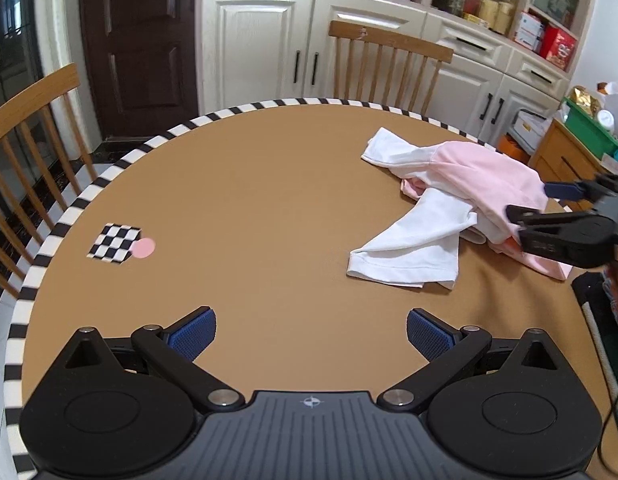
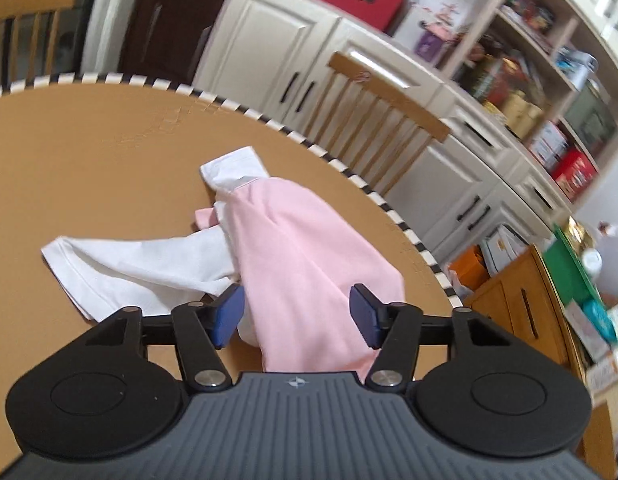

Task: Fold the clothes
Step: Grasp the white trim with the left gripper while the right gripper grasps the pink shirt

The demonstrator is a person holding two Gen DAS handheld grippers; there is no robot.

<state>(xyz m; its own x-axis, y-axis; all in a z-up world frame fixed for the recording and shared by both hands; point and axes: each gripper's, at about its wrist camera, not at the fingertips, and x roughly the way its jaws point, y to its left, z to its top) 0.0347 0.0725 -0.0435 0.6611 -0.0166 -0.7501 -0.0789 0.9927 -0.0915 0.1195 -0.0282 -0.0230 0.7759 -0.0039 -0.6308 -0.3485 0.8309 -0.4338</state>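
Note:
A crumpled pink and white garment (image 1: 453, 196) lies on the right side of the round tan table (image 1: 245, 200). Its white sleeves spread to the left and its pink body bunches to the right. My left gripper (image 1: 311, 334) is open over bare table near the front edge, well left of the cloth. My right gripper (image 2: 297, 314) is open too. Its blue pads (image 2: 227, 314) straddle the near pink end of the garment (image 2: 305, 264), which passes between them. In the left wrist view the right gripper (image 1: 535, 202) shows at the garment's right end.
A checkered marker with a pink dot (image 1: 119, 242) lies on the table's left. Wooden chairs (image 1: 385, 64) stand behind and to the left (image 1: 25, 148). White cabinets (image 1: 261, 40) and filled shelves line the back wall. A wooden cupboard (image 2: 521, 300) stands beyond the table's right edge.

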